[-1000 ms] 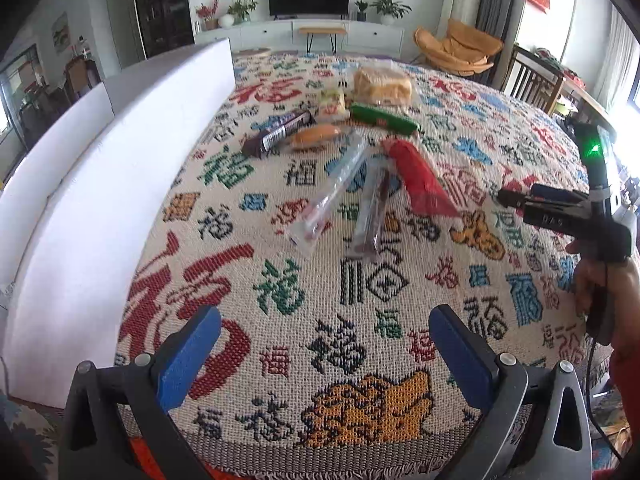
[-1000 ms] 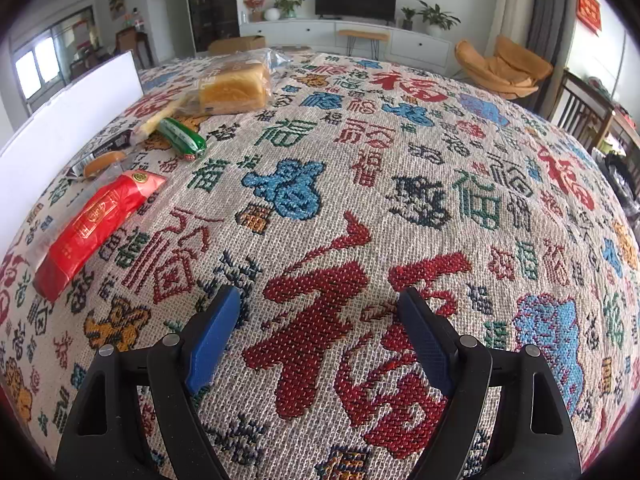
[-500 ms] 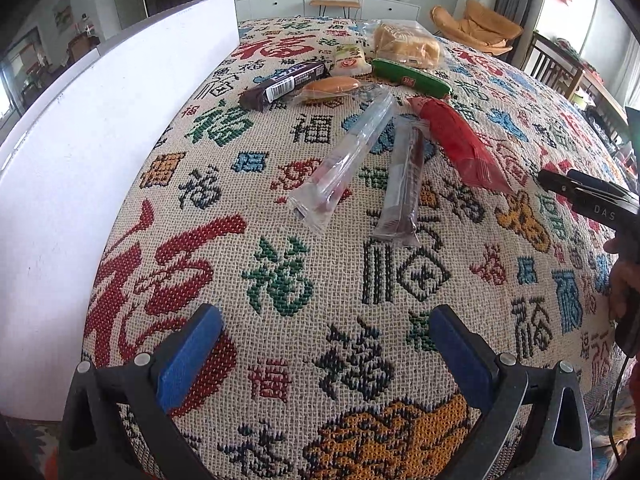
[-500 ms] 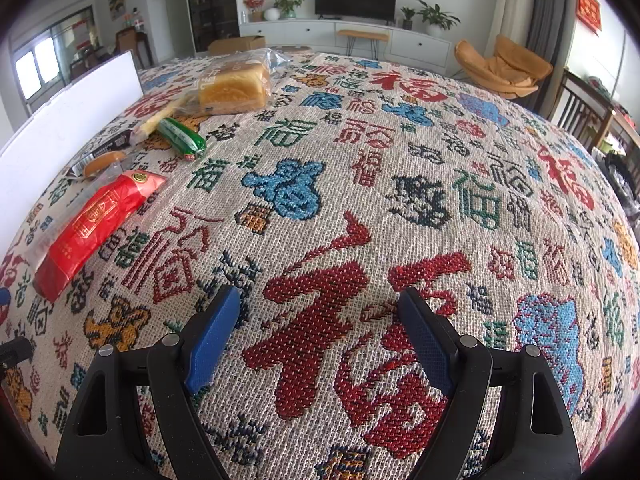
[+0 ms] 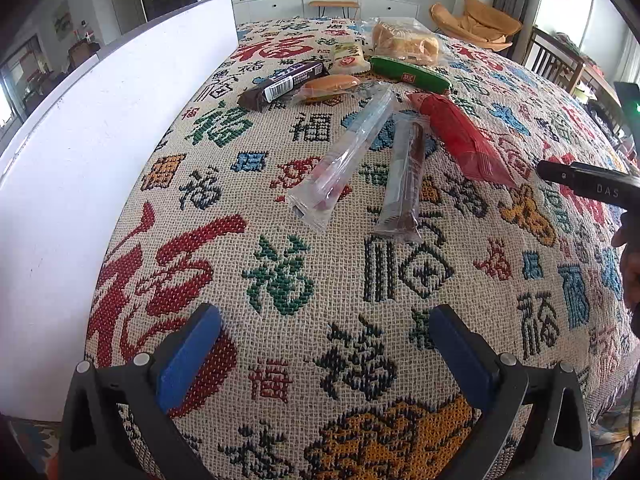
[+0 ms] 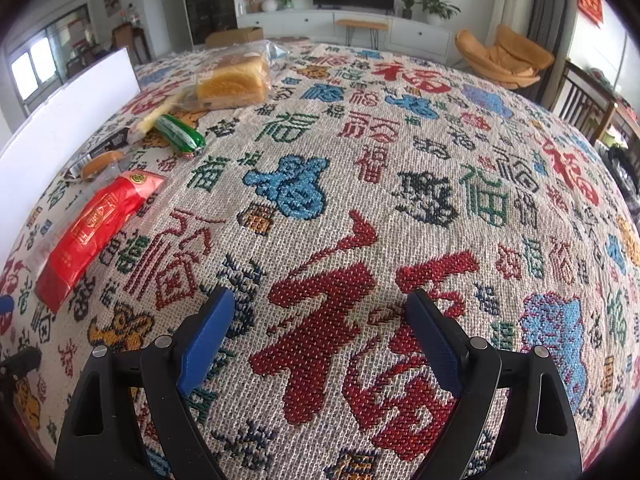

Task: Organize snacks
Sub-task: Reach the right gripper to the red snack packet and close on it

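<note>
Both claws empty, jaws spread wide. Left gripper [image 5: 324, 344] hovers over the near edge of the tablecloth [image 5: 280, 280], pointed at the snack cluster. Right gripper [image 6: 320, 336] sits over bare cloth, snacks off to its left.

Snacks, all mid-to-far on the cloth, near the white board [image 5: 100, 128]:
- clear sleeve [image 5: 344, 152] and brown-stick sleeve [image 5: 404, 176] closest to you, side by side, not touching afaict
- red pack [image 5: 460, 136] just right of those, angled
- green pack [image 5: 408, 74], dark bar [image 5: 280, 84], bun in clear wrap [image 5: 328, 86], small pale pack [image 5: 350, 60] behind
- bagged bread [image 5: 404, 40] farthest

Handling, my guess:
- All light, film-wrapped, so slippery. Flat sleeves lie flush on the weave; come in low, pinch across the narrow width at mid-length, not the sealed end tabs, which will flop or slide out.
- Clear sleeve looks mostly empty at the ends, so grab where the contents are.
- Bread and bun are soft and will crush; go light, or take loose bag film above the loaf.
- Dark bar and green pack look stiffer; a normal pinch mid-body should do.
- Cloth is coarse, so fingertips may snag; don't dig in.

Left is best placed for the clear sleeve first.
</note>
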A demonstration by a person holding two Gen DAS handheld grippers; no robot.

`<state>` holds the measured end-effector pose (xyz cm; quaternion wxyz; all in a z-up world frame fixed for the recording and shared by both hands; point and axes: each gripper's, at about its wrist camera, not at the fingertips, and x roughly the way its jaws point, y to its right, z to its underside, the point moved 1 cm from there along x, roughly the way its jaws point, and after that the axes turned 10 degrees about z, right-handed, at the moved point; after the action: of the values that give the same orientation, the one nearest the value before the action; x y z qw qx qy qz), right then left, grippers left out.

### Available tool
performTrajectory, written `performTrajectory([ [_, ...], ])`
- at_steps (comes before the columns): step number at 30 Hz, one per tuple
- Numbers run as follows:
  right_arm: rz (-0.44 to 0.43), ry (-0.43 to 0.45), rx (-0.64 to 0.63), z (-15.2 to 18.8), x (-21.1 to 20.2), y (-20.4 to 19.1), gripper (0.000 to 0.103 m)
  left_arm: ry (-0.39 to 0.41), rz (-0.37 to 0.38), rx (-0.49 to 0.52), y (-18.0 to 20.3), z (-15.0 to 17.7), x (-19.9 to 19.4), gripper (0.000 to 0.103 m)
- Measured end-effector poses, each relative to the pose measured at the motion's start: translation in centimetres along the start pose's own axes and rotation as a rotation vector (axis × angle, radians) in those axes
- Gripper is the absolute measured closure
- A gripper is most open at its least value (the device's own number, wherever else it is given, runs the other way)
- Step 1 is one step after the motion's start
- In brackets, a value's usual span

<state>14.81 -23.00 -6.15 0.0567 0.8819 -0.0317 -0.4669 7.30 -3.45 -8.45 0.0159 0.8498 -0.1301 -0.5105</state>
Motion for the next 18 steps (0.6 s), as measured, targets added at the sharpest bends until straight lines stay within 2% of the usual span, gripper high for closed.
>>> performTrajectory([
  [3, -0.029, -0.171, 0.020, -2.1, 0.7, -0.8, 0.013, 0.001, 0.000, 0.001, 0.0, 0.0, 0.0, 0.000],
  [4, -0.094, -0.213, 0.046, -2.9, 0.6, -1.2, 0.013, 0.001, 0.000, 0.001, 0.0, 0.0, 0.0, 0.000],
  [7, -0.357, -0.276, 0.143, -4.9, -0.5, -3.5, 0.014, 0.002, 0.000, 0.001, 0.0, 0.0, 0.0, 0.000],
  [9, -0.453, -0.349, 0.129, -5.9, -0.6, -6.3, 0.016, 0.003, 0.000, 0.001, 0.0, 0.0, 0.0, 0.000],
  [11, -0.471, -0.393, 0.074, -6.7, -0.4, -9.2, 0.017, 0.002, 0.001, 0.002, 0.0, 0.0, 0.0, 0.000],
  [15, -0.387, -0.367, 0.007, -7.7, 0.0, -12.6, 0.023, 0.003, 0.001, 0.001, 0.0, 0.0, 0.0, 0.000],
  [17, -0.380, -0.375, 0.008, -7.8, 0.7, -13.2, 0.046, 0.003, 0.000, 0.001, 0.0, 0.0, 0.0, 0.000],
  [18, -0.372, -0.390, 0.008, -7.8, 1.0, -13.5, 0.051, 0.003, 0.000, 0.001, 0.0, 0.0, 0.0, 0.000],
])
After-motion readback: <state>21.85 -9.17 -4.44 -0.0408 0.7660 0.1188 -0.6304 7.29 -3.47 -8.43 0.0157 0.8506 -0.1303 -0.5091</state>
